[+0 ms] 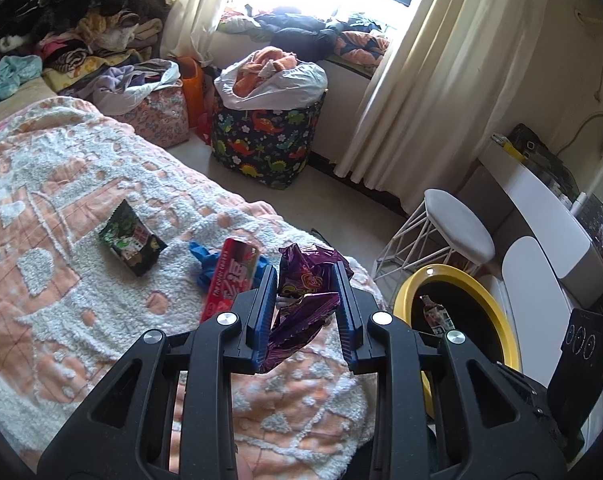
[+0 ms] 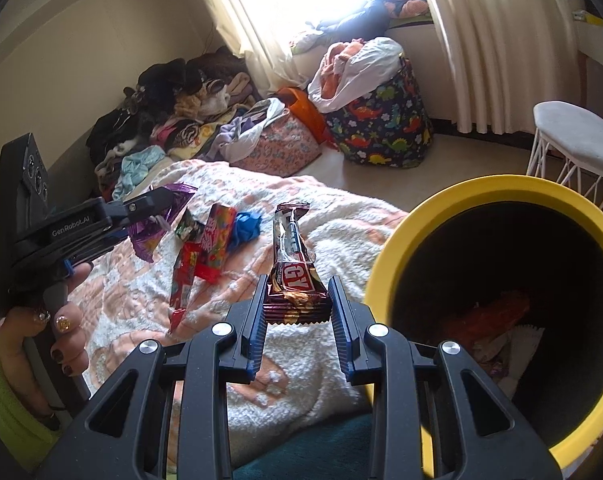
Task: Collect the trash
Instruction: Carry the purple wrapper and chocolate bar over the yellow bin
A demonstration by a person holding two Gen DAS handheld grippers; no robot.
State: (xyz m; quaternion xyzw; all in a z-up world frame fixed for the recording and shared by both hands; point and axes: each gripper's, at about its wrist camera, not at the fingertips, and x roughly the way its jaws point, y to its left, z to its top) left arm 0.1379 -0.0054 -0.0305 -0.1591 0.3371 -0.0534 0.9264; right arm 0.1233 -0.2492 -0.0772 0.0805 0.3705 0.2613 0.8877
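Step in hand: transfer of two pieces of trash to the bin. My left gripper (image 1: pixel 306 312) is pinching a crumpled purple foil wrapper (image 1: pixel 305 292), centre of the left wrist view, raised clear of the bedspread (image 1: pixel 61 208). My right gripper (image 2: pixel 297 312) is pinching the near end of a brown snack-bar wrapper (image 2: pixel 293 264); the far end projects upward and away from me, centre of the right wrist view. Both pairs of pads press on their loads.

The yellow-rimmed bin (image 2: pixel 385 256) fills the lower right of the right wrist view, its mouth open toward me, with earlier trash visible inside. In the left wrist view it sits at lower right, beside the bed's edge.

Still on the bedspread: a red carton (image 1: pixel 225 280), a crumpled blue glove (image 1: pixel 203 262) and a dark green packet (image 1: pixel 133 242), all left of centre in the left wrist view.

Next move, in my judgement: carry each wrapper rightward over the bin mouth, right gripper first as it is nearer, then spread the pads only once the load is fully inside the rim. Light foil may cling to a pad.
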